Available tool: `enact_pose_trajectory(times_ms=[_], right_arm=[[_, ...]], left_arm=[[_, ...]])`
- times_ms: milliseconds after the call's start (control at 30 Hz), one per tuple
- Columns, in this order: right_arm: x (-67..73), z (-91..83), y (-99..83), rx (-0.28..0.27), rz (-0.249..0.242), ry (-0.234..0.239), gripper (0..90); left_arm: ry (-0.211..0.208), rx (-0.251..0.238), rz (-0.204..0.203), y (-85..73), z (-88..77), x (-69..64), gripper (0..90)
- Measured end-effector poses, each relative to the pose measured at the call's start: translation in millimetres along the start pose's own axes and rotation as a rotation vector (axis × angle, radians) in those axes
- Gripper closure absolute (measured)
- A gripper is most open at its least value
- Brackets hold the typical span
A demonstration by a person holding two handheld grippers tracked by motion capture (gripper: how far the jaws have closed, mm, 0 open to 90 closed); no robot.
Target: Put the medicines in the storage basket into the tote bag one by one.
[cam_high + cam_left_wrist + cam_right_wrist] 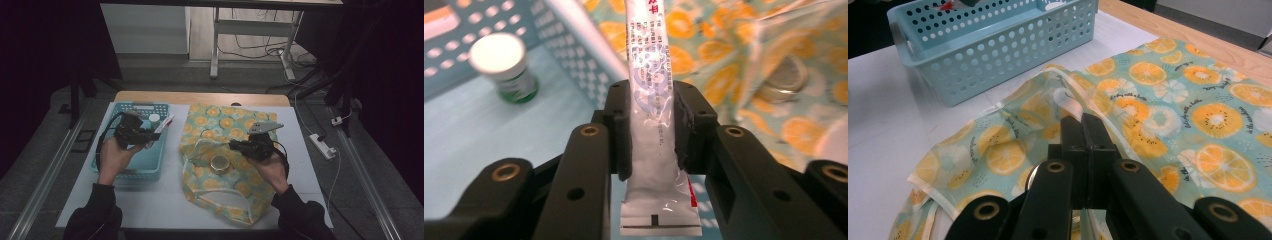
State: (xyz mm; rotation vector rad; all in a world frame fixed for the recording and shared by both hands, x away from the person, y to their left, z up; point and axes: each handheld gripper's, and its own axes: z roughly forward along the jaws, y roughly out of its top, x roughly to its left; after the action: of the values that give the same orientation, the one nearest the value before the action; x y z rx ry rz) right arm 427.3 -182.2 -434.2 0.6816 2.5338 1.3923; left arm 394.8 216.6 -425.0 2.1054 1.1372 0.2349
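Left gripper view shows the left gripper (651, 125) clamped on a white tube (651, 95), held above the blue basket (150, 160) where a small white-capped bottle (504, 65) stands; the right gripper (1083, 130) has its fingers pinched tight on the orange-print bag's (1168, 100) rim; a round tin (219, 162) sits inside it on the tabletop (150, 200).

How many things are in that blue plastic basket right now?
1: a small green bottle with a white cap stands inside the blue basket. The hand may hide more.
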Motion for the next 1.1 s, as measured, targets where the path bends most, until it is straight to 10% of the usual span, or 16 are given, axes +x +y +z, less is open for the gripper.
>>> enact_pose_trajectory(times_ms=[1100], right_arm=[[-4.8,-8.6,3.2,-0.037,0.017,-0.027,89.6]], left_arm=[[-0.254,0.106,0.245,21.6,55.7,-105.4,71.2]])
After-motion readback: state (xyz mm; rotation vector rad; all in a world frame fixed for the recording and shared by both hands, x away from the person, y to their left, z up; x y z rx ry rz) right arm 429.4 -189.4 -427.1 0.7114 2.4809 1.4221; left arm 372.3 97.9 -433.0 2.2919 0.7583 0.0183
